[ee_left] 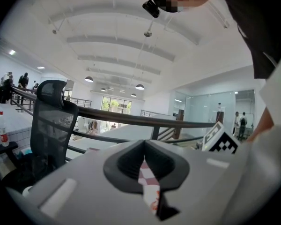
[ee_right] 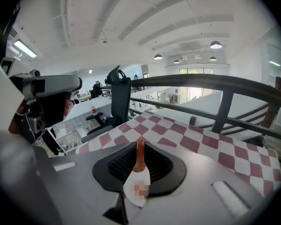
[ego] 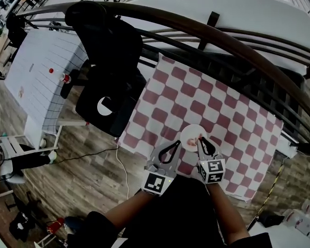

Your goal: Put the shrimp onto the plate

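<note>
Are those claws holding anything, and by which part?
The right claw pinches the orange shrimp between its tips, over the plate; which end, I cannot tell. The left claw holds nothing.

Matt plastic, soft cloth, worn wood

The left gripper (ee_left: 144,149) and the right gripper (ee_right: 140,144) have shells of matt grey plastic, and their pads (ee_right: 122,164) are black and ribbed. The shrimp (ee_right: 139,156) looks smooth, orange and a little glossy. The plate (ego: 188,132) is white and smooth. The checked cloth (ego: 206,97) is matt fabric. The floor (ego: 82,169) is brown wood planks with visible grain. The chair (ee_left: 49,121) has a black mesh back, and the rail (ego: 237,45) is dark, smooth and slightly shiny.
</note>
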Demonstrator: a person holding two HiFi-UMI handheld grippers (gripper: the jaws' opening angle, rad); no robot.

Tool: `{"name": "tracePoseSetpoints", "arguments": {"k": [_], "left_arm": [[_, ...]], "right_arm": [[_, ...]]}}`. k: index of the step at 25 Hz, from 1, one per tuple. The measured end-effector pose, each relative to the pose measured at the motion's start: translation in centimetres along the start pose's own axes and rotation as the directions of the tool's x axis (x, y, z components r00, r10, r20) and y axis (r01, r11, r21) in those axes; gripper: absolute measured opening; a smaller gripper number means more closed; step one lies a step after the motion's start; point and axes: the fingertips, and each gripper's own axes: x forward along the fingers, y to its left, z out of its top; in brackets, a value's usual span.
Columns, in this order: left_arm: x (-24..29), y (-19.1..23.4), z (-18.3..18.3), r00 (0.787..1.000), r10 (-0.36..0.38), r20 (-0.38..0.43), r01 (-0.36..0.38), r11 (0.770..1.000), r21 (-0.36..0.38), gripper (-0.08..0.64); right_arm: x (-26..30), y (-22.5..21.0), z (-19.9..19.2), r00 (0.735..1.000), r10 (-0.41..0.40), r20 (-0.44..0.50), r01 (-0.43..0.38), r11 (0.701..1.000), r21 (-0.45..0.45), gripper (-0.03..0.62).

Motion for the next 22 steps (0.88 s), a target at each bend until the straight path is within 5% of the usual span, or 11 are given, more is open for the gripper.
{"name": "tracePoseSetpoints", "arguments": {"k": [7, 12, 18, 22], "left_arm": [[0.5, 0.9, 0.3, 0.998, 0.058, 0.001, -0.058, 0.998, -0.04, 0.008], [0.2, 2.2, 0.4, 0.996, 0.087, -0.017, -0.086, 0.995, 0.055, 0.008], [1.0, 3.6, -0.6, 0.989, 0.139, -0.053, -0.141, 0.989, -0.038, 0.008], [2.0, 2.7, -0.4, 0.992, 0.119, -0.041, -0.12, 0.992, -0.038, 0.008]], "right_arm": [[3.4, -0.7, -2.1, 0.996, 0.051, -0.078, -0.054, 0.998, -0.033, 0.049], [5.7, 0.2, -3.5, 0.989, 0.078, -0.124, -0.088, 0.993, -0.08, 0.049], [7.5, -0.3, -5.4, 0.984, 0.085, -0.158, -0.1, 0.991, -0.089, 0.049], [8.6, -0.2, -7.1, 0.978, 0.113, -0.178, -0.123, 0.991, -0.051, 0.049]]}}
